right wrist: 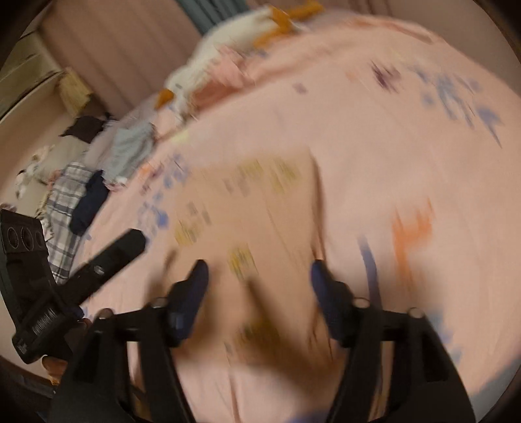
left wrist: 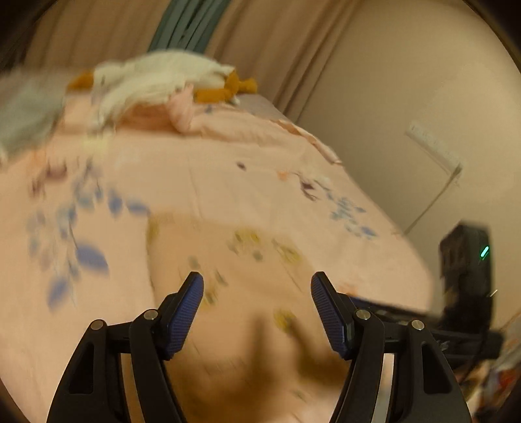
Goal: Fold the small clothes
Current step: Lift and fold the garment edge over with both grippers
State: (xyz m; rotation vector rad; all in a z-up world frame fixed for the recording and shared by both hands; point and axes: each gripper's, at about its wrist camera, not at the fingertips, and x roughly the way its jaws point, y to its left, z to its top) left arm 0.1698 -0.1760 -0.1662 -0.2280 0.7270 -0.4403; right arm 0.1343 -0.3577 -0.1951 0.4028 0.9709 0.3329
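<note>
Both the left tongs (left wrist: 257, 286) and the right tongs (right wrist: 259, 275) are held wide with nothing between them – the small pink garment (left wrist: 234, 260) (yellow-printed, blurred) is left flat on the bed (left wrist: 228, 175), seemingly released so a fold can settle

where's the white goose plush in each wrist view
Left wrist: the white goose plush lies upper left, at the far end of the bed.
Right wrist: the plush runs along the top, left of centre.
Shared landmark: the teal curtain strip just behind it.
</note>
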